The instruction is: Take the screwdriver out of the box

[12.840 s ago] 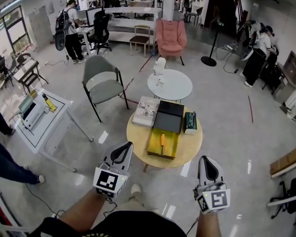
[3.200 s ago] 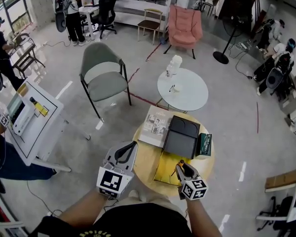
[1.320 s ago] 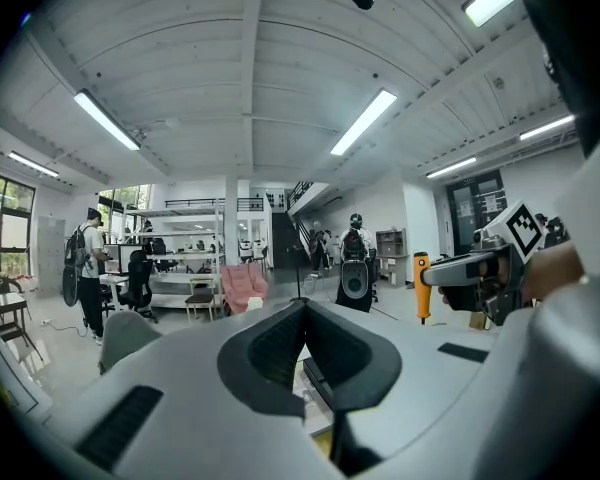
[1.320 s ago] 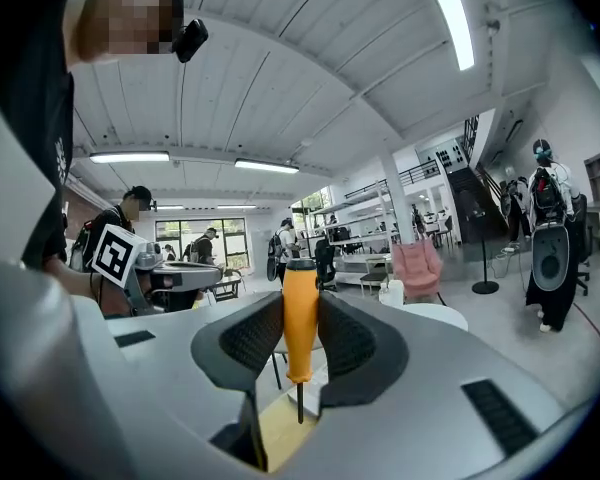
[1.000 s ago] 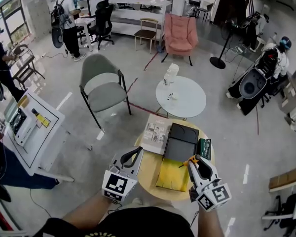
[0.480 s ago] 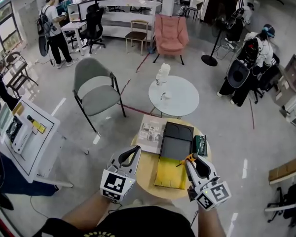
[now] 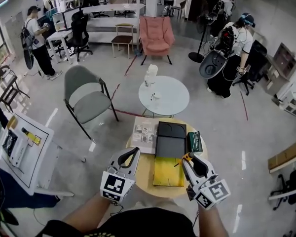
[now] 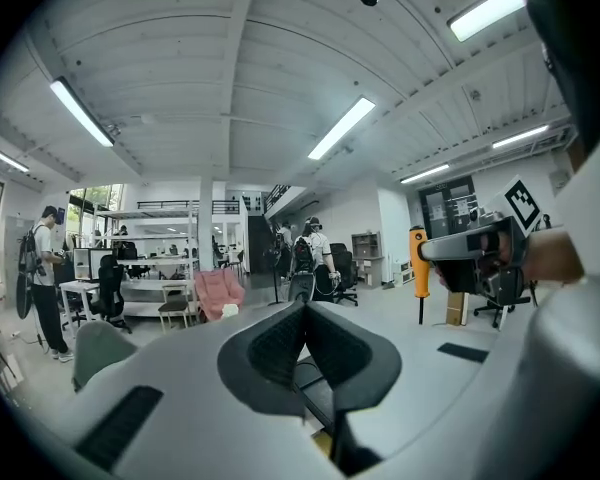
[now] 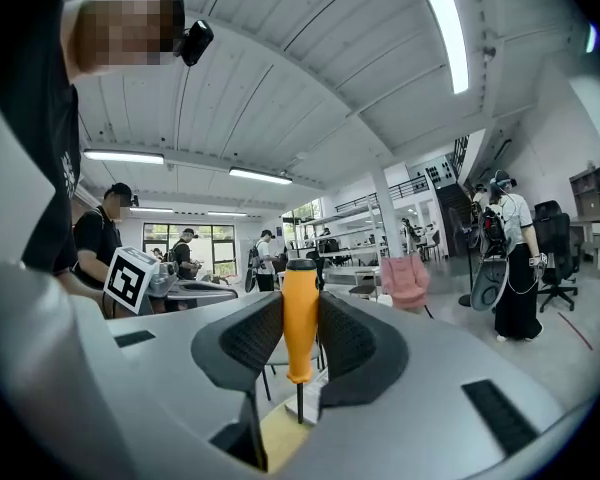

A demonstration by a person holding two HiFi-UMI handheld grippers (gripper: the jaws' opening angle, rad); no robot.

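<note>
Round surface [image 7: 142, 168] with open box [image 7: 168, 174]; screwdriver [image 9: 300, 318] out, in right claw [image 9: 300, 336].
Box sits at the surface's near edge. Left claw [image 8: 302, 343] clenched, empty, at the left edge. Right claw grasps the screwdriver's orange handle, above the box's right side.

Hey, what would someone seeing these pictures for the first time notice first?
The orange-handled screwdriver stands out: it is gripped upright, handle up, by the right gripper, above the round wooden table. Beneath it on the table lies the open box, its bright yellow inside bare. The left gripper is shut on nothing, over the table's left edge.
</note>
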